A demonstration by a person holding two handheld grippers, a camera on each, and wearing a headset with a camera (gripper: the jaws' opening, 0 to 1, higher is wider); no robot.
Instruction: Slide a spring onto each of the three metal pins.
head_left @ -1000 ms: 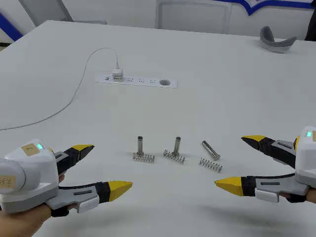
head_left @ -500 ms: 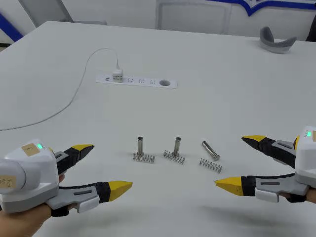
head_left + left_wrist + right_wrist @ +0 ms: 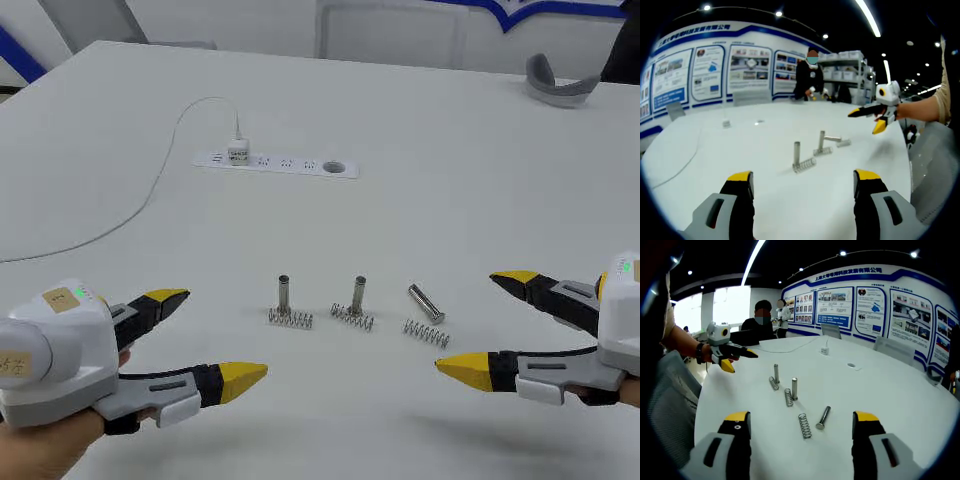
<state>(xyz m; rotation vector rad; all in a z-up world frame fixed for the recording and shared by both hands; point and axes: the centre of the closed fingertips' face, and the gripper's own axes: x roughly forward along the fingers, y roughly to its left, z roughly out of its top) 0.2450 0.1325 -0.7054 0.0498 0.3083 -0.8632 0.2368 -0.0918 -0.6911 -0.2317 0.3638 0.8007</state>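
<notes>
Three metal pins are on the white table (image 3: 420, 150). The left pin (image 3: 284, 293) and middle pin (image 3: 358, 295) stand upright; the right pin (image 3: 426, 304) lies on its side. A spring lies flat in front of each: left spring (image 3: 290, 319), middle spring (image 3: 352, 320), right spring (image 3: 426, 333). My left gripper (image 3: 215, 335) hovers open at the lower left, well short of the pins (image 3: 797, 152). My right gripper (image 3: 477, 325) hovers open at the lower right, beside the lying pin (image 3: 823, 417) and its spring (image 3: 803, 425). Both hold nothing.
A white power strip (image 3: 275, 162) with a plugged charger (image 3: 237, 151) and a trailing cable (image 3: 130, 215) lies farther back. A grey curved object (image 3: 560, 86) rests near the far right edge. People stand beyond the table (image 3: 811, 75).
</notes>
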